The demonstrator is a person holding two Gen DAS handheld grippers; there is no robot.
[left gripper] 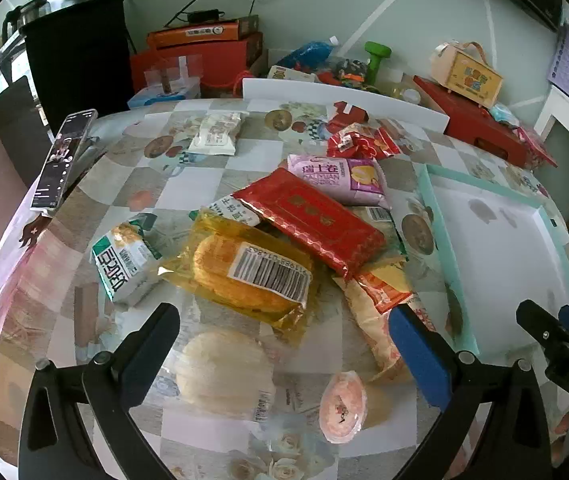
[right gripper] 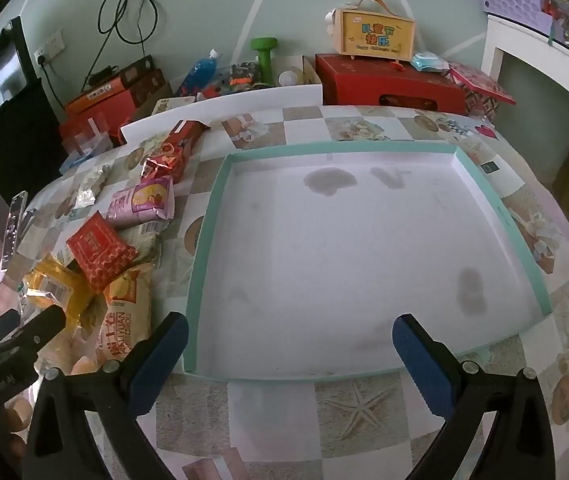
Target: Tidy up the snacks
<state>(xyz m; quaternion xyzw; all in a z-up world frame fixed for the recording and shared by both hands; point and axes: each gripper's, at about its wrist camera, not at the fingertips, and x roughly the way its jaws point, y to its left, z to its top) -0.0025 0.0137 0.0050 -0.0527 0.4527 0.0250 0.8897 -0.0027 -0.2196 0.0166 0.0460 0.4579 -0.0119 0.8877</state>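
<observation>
A: Left gripper [left gripper: 284, 344] first. Jaws spread as wide as they go, nothing between the pads, tilted down over the snack heap.

B: Nearest item?

A: Pale round rice cracker pack [left gripper: 224, 372], clear crinkly film, right between the fingers. Pink jelly cup [left gripper: 342, 408] just beside the blue-padded finger, small, glossy, domed.

B: Further out?

A: Yellow cellophane cake pack [left gripper: 250, 270] just ahead of the tips, barcode label up, long axis slanting from upper left to lower right. Red foil packet [left gripper: 316, 220] lying across its far corner, flat, embossed, same slant. Green-and-white pouch [left gripper: 126, 258] to the left, pink Swiss-roll bag [left gripper: 338, 178] beyond, puffy.

B: Right gripper [right gripper: 290, 346]?

A: Also fully spread, holding nothing. Hanging over the near rim of the mint-edged tray [right gripper: 204, 240]. Tray shallow, white cardboard floor with grey stains, no snacks in it.

B: Key relation?

A: Heap entirely on the left of the tray, touching nothing of it. Left gripper far nearer the pile; right one parked at the drop site. Likely a left-hand pick, then carry rightward over the tray wall. Checked vinyl tablecloth [right gripper: 348, 412] underneath, slick.
</observation>
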